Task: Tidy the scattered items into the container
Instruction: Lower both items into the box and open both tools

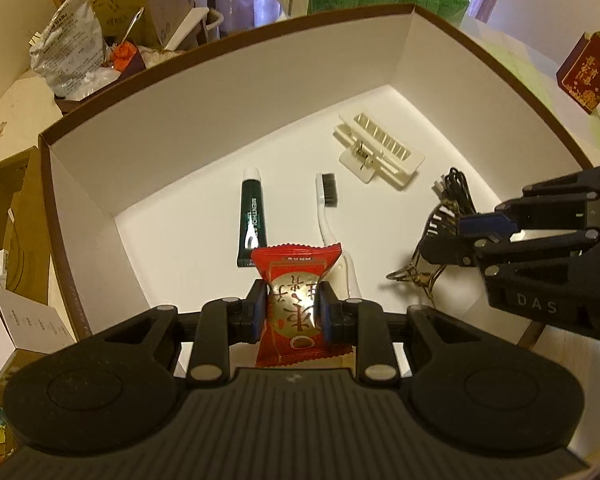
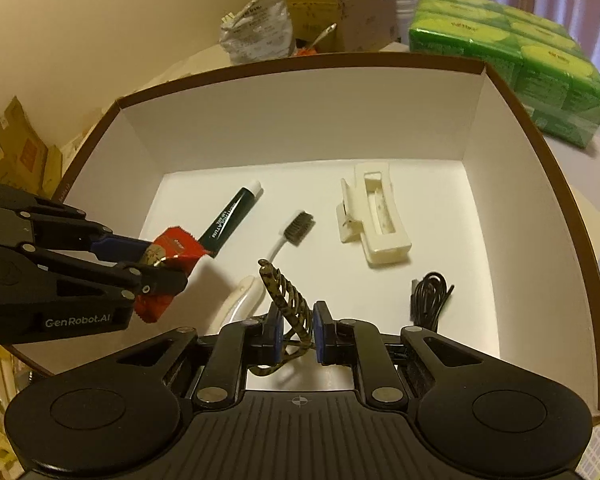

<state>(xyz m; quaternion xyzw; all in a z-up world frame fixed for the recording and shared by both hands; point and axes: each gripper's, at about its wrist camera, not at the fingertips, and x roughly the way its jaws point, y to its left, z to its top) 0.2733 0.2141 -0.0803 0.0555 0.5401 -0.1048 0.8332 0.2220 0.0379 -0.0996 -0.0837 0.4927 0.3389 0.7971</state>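
1. Snack [image 1: 296, 300] is pinched at its waist in our left gripper [image 1: 292, 312], above the box [image 1: 220, 92] floor — it may land on the toothbrush [image 1: 328, 216] below.
2. Right gripper [image 2: 294, 330] grips the claw clip [image 2: 288, 300] near the cable [image 2: 430, 300] — teeth could snag a pad on release.

Box [image 2: 540, 184] open-topped, both grippers over its near edge. On the floor: tube [image 2: 231, 220] far left, toothbrush [image 2: 288, 236] just right of it, head away from the cameras; cream hair claw [image 2: 374, 220] further right toward the back wall; coiled cable [image 2: 430, 298] near right. Left gripper [image 1: 291, 312] clamps a snack packet [image 1: 296, 300] above the toothbrush handle. Right gripper [image 2: 296, 330] grips a patterned hair claw [image 2: 290, 300] between toothbrush and cable. Tissue packs [image 2: 512, 52] behind the box, right.
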